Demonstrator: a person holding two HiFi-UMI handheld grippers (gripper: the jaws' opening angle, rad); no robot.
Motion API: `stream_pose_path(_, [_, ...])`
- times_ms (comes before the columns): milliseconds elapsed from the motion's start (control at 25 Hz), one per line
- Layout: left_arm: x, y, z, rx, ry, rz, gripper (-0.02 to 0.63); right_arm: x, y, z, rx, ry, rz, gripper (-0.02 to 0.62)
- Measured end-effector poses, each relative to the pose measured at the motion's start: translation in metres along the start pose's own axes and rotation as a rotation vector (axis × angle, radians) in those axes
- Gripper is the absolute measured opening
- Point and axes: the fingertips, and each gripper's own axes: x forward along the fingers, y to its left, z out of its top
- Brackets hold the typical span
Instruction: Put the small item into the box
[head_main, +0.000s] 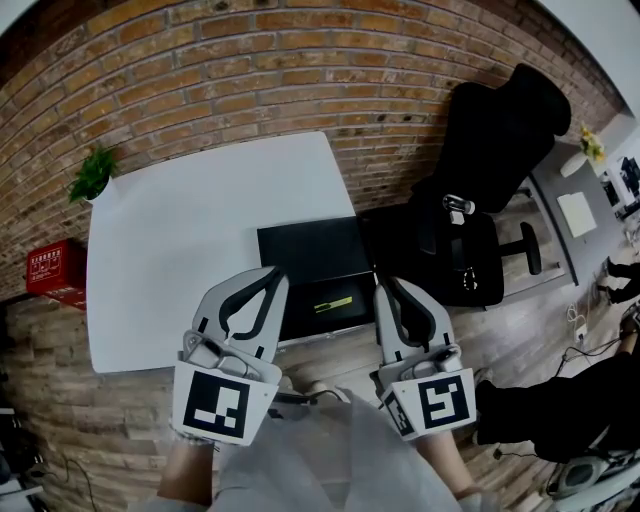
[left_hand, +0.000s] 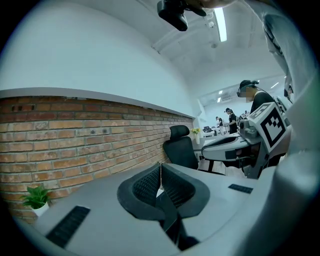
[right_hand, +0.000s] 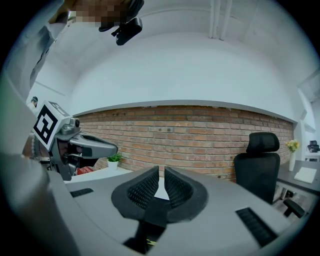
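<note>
White table (head_main: 180, 250) was seen carrying a black box (head_main: 300, 250) at its near right corner. Over the near edge, the left gripper (head_main: 277, 273) was held pressed together and empty, and the right gripper (head_main: 384, 285) narrowly parted and empty. A small yellow-green item (head_main: 333, 304) was seen lying inside the box.

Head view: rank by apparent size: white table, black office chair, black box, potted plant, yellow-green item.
1. white table
2. black office chair
3. black box
4. potted plant
5. yellow-green item

The wide lens shrinks things near the edges, so the plant's rank is only apparent.
</note>
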Motion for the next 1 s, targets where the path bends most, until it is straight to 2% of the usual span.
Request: stream_pose_path(1000, [-0.0001, -0.0057, -0.0063, -0.018, 0.012, -0.016, 0.023, -0.0019, 0.0030, -0.0083, -0.016, 0.029, 0.004, 0.060])
